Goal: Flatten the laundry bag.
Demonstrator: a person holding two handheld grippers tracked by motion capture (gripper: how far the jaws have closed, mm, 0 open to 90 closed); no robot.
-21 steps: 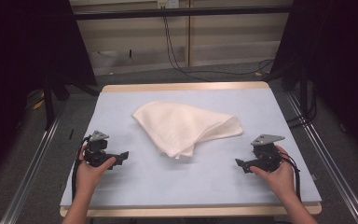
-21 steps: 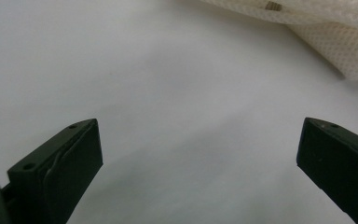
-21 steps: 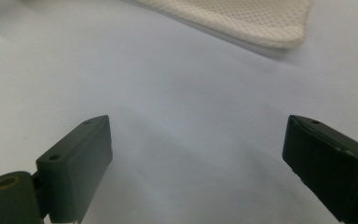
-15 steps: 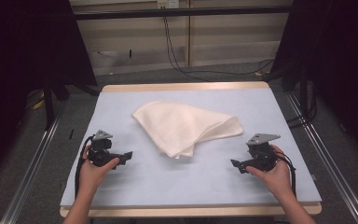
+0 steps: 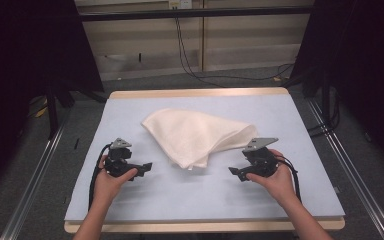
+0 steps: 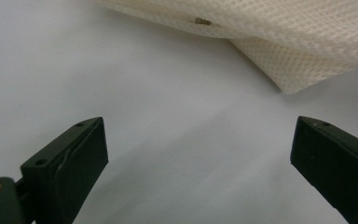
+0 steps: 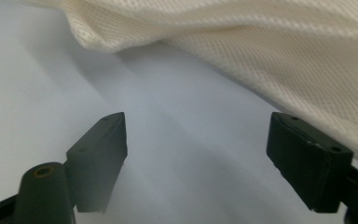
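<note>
- Left gripper [image 5: 145,167]: held in the person's left hand [image 5: 111,181] over the near-left part of the table [image 5: 130,107], jaws pointing toward the cloth. In the left gripper view [image 6: 198,154] the two black jaws stand wide apart with only bare table surface between them; nothing is gripped.
- Right gripper [image 5: 233,172]: held in the person's right hand [image 5: 275,180] over the near-right part of the table, jaws pointing toward the cloth. In the right gripper view [image 7: 198,154] the jaws are likewise spread wide and empty, with the edge of the cloth just beyond the right-hand jaw.
- Grey three-cornered plate on top of each gripper; a black cable trails back from each along the forearm.
- Cloth [image 5: 195,135]: lies on the middle of the table, between the two grippers and slightly beyond them, touched by neither. It is cream-white, loosely folded into a rough triangle, with layered edges toward the near side.
- Close up [image 6: 298,28] [image 7: 270,51], its fabric shows a fine waffle-like weave; a small brownish speck sits on one fold in the left gripper view.
- Table: pale blue-grey surface with a light wooden rim.
- Any lettering in view is too small to read.
</note>
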